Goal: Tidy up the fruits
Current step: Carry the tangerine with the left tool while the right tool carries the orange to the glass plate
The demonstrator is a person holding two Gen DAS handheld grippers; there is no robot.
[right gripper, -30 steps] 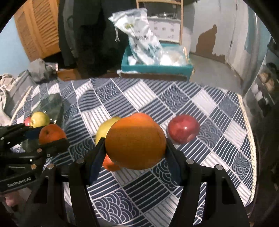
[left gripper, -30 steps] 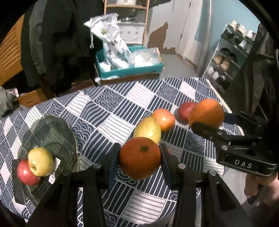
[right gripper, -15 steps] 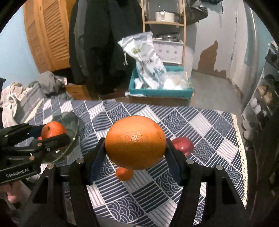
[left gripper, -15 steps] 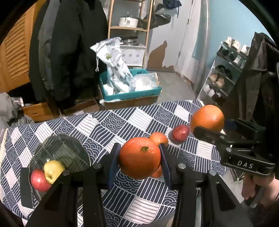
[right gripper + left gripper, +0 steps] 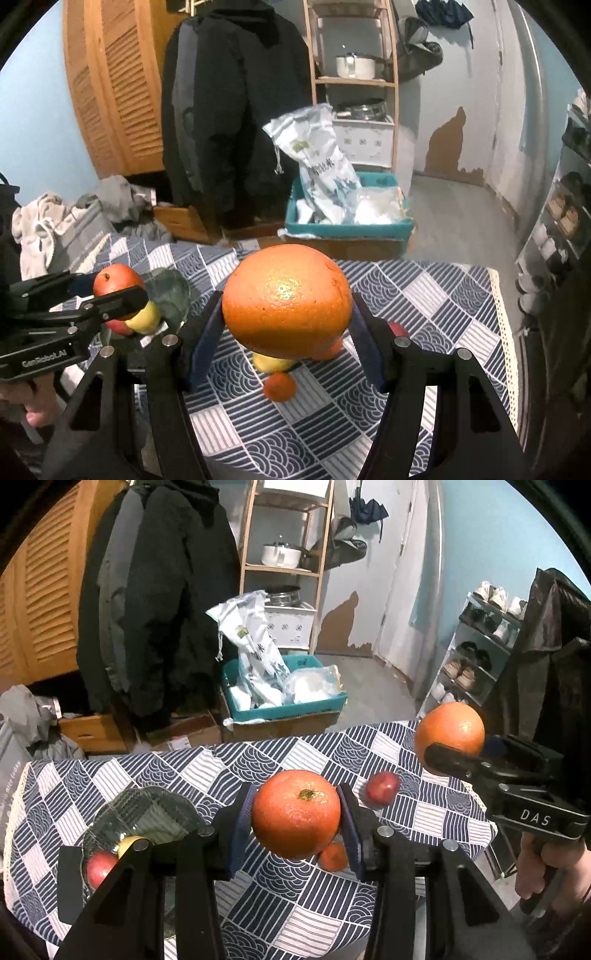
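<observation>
The left tool is pinching a smaller orange between its blue pads, holding it above the patterned table; the right tool is pinching a larger orange the same way, also clear of the table; each held fruit is blocking much of what is lying beneath it; in the left wrist view a small orange fruit is peeking out under the held one, and a red apple is sitting in the open near the far right edge; in the right wrist view a yellow fruit and another orange-coloured fruit are showing only as slivers below the big orange, the red apple is almost wholly hidden behind the right pad, and a small orange one is lying in plain sight; the glass bowl at the left is holding two fruits, one red and one yellow, both partly covered by the tool's arm; counted, two oranges are being held, four fruits are lying loose on the table, two are sitting in the bowl
</observation>
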